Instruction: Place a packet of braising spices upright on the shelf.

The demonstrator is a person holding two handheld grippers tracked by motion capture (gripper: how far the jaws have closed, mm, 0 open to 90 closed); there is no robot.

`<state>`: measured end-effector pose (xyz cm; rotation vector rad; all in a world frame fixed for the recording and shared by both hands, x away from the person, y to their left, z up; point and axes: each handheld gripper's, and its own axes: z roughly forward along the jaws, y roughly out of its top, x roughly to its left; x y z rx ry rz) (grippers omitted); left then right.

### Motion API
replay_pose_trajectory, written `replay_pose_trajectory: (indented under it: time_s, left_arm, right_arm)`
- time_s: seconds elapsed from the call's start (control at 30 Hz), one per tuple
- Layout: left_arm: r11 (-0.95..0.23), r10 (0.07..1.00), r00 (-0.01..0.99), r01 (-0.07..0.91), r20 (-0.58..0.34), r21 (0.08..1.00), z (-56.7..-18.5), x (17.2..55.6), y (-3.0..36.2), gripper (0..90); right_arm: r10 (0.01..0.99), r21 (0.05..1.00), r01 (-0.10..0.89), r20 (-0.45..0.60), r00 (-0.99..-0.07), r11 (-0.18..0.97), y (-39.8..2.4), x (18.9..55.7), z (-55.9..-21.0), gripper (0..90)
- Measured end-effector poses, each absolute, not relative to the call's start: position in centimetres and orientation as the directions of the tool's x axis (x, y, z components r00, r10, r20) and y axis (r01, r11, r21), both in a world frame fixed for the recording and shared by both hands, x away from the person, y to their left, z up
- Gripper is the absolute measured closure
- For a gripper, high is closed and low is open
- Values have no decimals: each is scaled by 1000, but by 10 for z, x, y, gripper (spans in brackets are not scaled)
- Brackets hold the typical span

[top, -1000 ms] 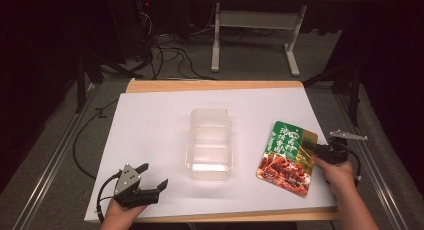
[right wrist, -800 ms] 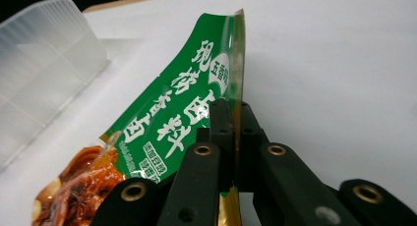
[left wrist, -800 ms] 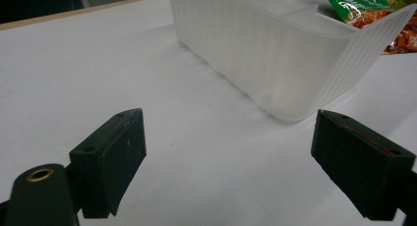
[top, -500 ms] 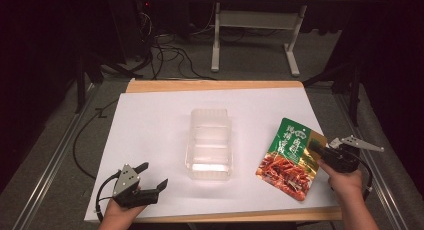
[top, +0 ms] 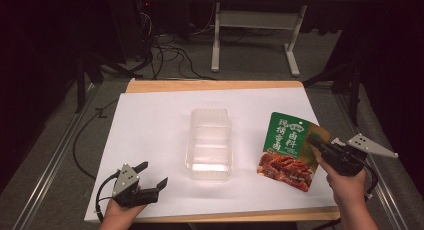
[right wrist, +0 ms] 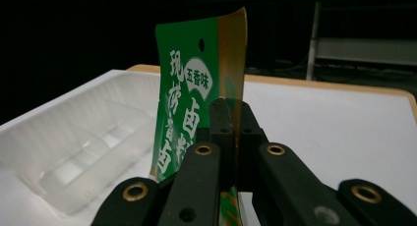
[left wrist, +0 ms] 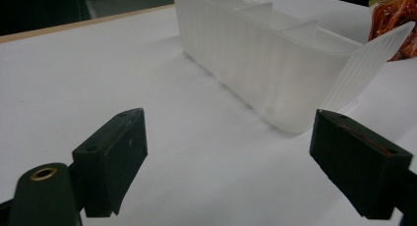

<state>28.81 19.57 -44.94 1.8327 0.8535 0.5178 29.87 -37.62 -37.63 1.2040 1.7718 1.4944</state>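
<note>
over white table (top: 150, 120), right gripper (top: 314, 139) pinches pouch (top: 287, 150).

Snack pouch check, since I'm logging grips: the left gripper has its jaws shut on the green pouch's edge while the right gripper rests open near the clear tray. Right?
The sides are swapped. The right gripper has its jaws shut on the green pouch's edge, as the right gripper view shows. The left gripper rests open near the clear tray.

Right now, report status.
Right gripper shut on green snack pouch, lifted. Left gripper open, idle. Clear plastic compartment tray empty. Nothing between pouch and tray.
</note>
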Motion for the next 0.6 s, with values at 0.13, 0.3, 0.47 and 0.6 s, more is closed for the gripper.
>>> replay_pose_trajectory:
  time_s: [0.13,0.3,0.47,0.6]
  left_arm:
    - [-234,758,652,316,-31,919,-449,288,198,149]
    - [-238,757,652,316,-29,918,-449,288,198,149]
    - [-241,757,653,317,-27,917,-449,288,198,149]
    - [-239,760,649,321,-29,917,-450,288,198,150]
  right_arm:
    - [862,969,245,106,-496,22,-363,293,-365,900]
    - [860,981,193,70,-506,34,-352,291,-357,900]
    - [869,984,172,43,-493,48,-353,295,-356,900]
    - [866,986,160,44,-498,42,-356,296,-357,900]
